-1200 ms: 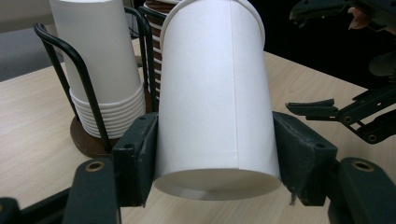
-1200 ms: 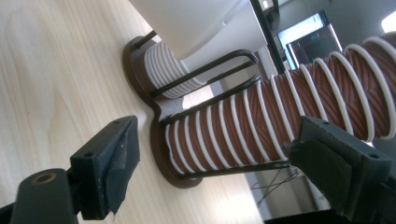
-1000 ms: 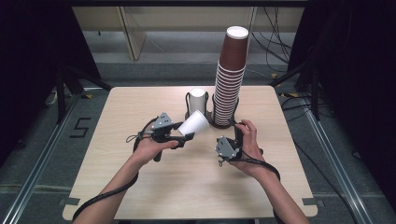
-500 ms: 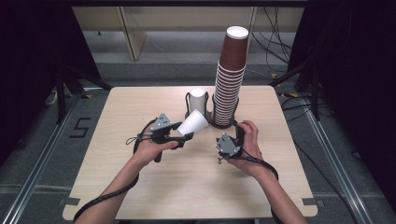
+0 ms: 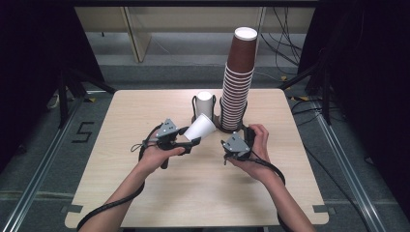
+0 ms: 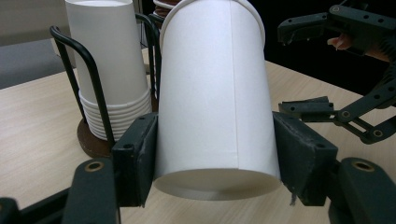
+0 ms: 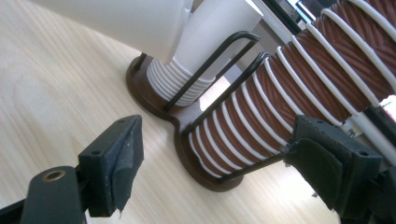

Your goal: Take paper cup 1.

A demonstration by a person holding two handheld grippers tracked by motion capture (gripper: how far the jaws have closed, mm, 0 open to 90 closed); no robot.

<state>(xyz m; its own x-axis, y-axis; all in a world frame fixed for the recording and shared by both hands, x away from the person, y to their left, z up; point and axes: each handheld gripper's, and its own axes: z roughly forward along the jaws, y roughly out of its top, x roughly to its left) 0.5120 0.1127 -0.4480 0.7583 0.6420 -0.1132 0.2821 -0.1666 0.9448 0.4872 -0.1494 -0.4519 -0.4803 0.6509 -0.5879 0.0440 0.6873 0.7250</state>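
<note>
My left gripper (image 5: 192, 141) is shut on a white paper cup (image 5: 199, 128), held tilted with its rim toward the cup stands. In the left gripper view both pads (image 6: 140, 158) press the cup's sides (image 6: 215, 88) near its bottom. My right gripper (image 5: 245, 136) points at the foot of the tall stack of brown cups (image 5: 237, 82). Its jaws have just been closing and still stand apart, with nothing pressed between them. The brown stack (image 7: 289, 102) lies just beyond the right gripper's pads (image 7: 322, 165).
A short stack of white cups (image 5: 205, 102) stands in a black wire holder on a brown base (image 7: 187, 123), joined to the brown stack's holder. Both sit at the far middle of the wooden table (image 5: 121, 121). The right gripper (image 6: 299, 65) also appears in the left gripper view.
</note>
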